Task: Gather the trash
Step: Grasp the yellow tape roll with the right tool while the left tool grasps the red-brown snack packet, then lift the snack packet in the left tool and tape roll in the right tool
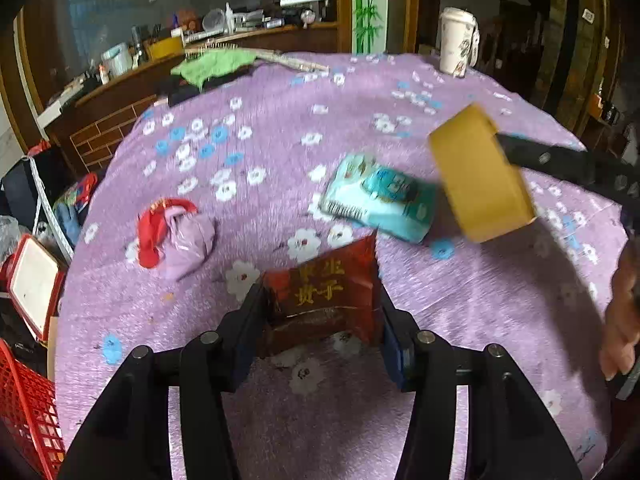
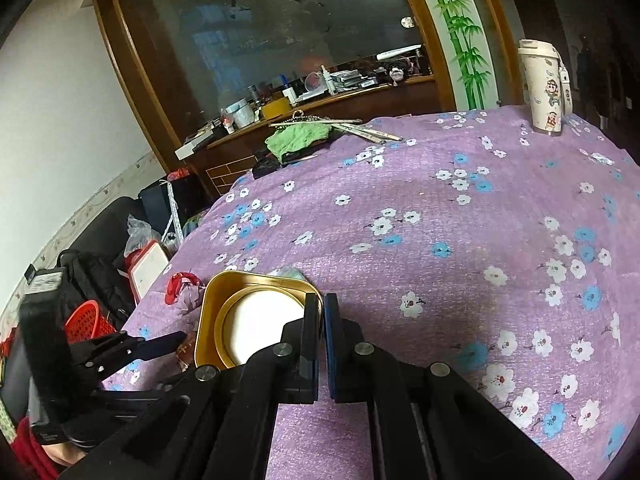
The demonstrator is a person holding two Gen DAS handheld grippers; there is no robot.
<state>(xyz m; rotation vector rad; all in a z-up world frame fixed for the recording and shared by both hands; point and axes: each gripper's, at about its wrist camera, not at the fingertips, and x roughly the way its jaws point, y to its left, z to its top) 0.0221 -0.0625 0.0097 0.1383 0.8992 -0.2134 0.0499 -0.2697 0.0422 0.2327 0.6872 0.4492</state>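
One red wrapper (image 1: 324, 300) pinched between the left claw's (image 1: 320, 322) pads, just off the purple cloth (image 1: 280, 128); gold tin (image 2: 256, 316) clamped by its rim in the closed right claw (image 2: 322, 344). Pickup step, apparently; next, wrapper into tin. Ahead, blue packet (image 1: 380, 196) waiting.

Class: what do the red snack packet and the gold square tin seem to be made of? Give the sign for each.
Red snack packet: probably thin plastic film, glossy; it creases between the left claw pads. Gold square tin: likely thin metal, satin gold; a rigid wall with rounded corners, pinched by the right claw.
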